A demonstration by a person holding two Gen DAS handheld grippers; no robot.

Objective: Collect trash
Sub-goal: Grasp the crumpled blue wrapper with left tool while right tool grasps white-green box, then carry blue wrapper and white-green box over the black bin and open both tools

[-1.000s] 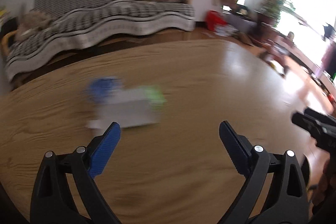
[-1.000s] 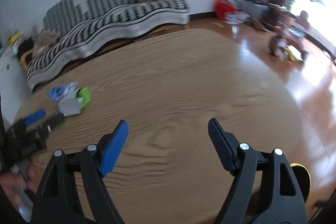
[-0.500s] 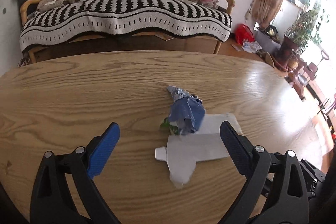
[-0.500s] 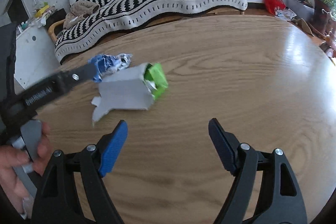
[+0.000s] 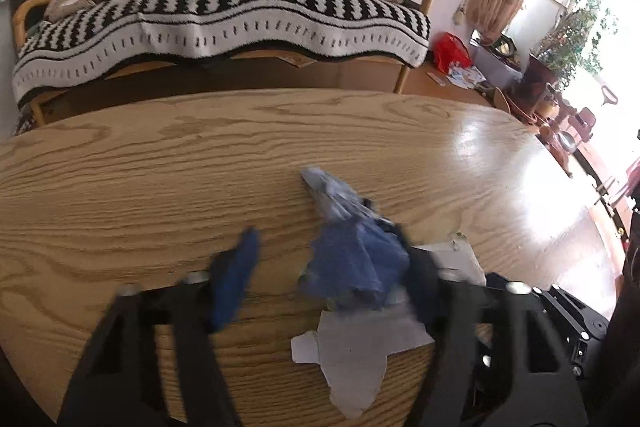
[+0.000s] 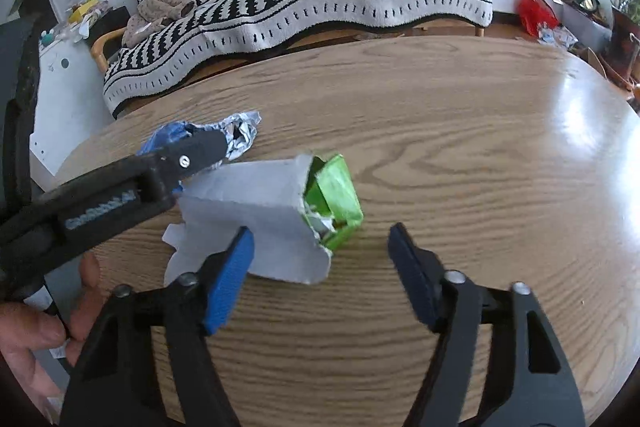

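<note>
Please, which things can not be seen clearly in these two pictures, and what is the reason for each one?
- Left gripper, left wrist view: the fingers are blurred while closing, so contact with the blue wrapper is unclear.
- Grey carton, left wrist view: partly hidden behind wrapper and finger; its green end shows only in the right wrist view.
- Blue wrapper, right wrist view: mostly covered by a left gripper finger.
- Right gripper: closing, nothing pressed yet.

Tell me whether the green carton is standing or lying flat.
Lying flat. The green carton rests on its side on the wooden table, torn open, its grey inner side spread out.
</note>
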